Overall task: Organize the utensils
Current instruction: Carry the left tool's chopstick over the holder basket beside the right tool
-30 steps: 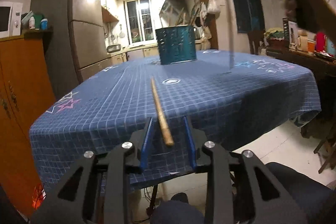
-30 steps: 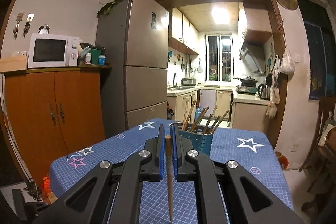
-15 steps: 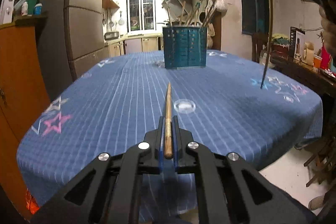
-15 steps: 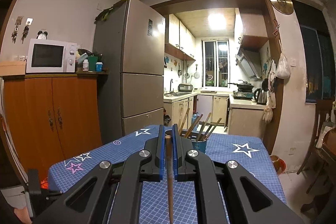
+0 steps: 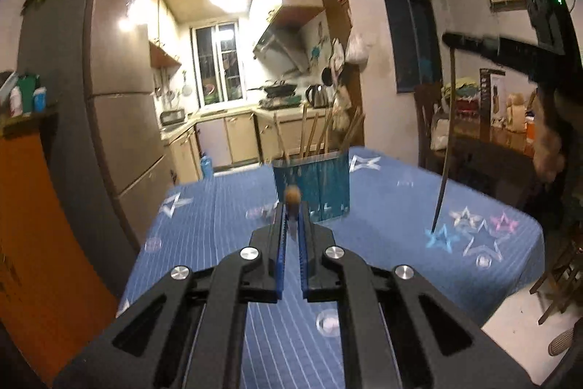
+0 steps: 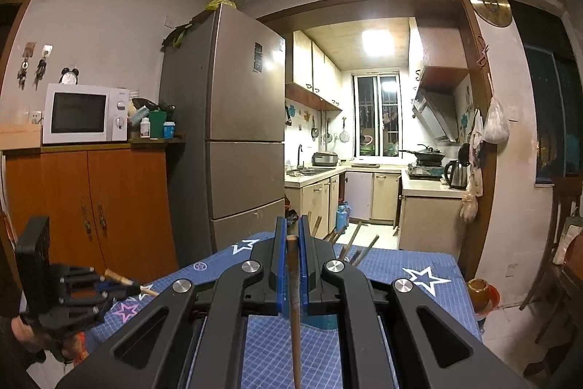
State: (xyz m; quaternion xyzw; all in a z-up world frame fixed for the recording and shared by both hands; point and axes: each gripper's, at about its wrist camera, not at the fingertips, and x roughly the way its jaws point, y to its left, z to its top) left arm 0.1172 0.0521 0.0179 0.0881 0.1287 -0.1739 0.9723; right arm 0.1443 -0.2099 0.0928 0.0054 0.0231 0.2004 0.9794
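Chopstick shows end-on in the left wrist view, a round tan wooden butt sticking out between the blue pads of the left gripper, whose jaws are closed on it. Beyond its tip stands the blue holder, a boxy perforated container on the table toward the far edge, with several brown wooden sticks leaning out of its top at different angles. The table wears a blue checked cloth with star prints. Off to the right, above the table's right edge, the right gripper appears from the side, blurred, with a second long chopstick hanging from it nearly upright, its thin dark tip pointing down at the cloth near a blue star.

In the right wrist view, the right gripper has its jaws closed on that chopstick, a slim brown wooden rod running from between the blue pads down past the bottom of the picture. The holder is mostly hidden behind the gripper; only a strip of its blue wall and a few stick ends show. At the lower left, beyond the table's left edge, the left gripper is seen sideways, a pale wooden stick clamped in it and pointing toward the table.
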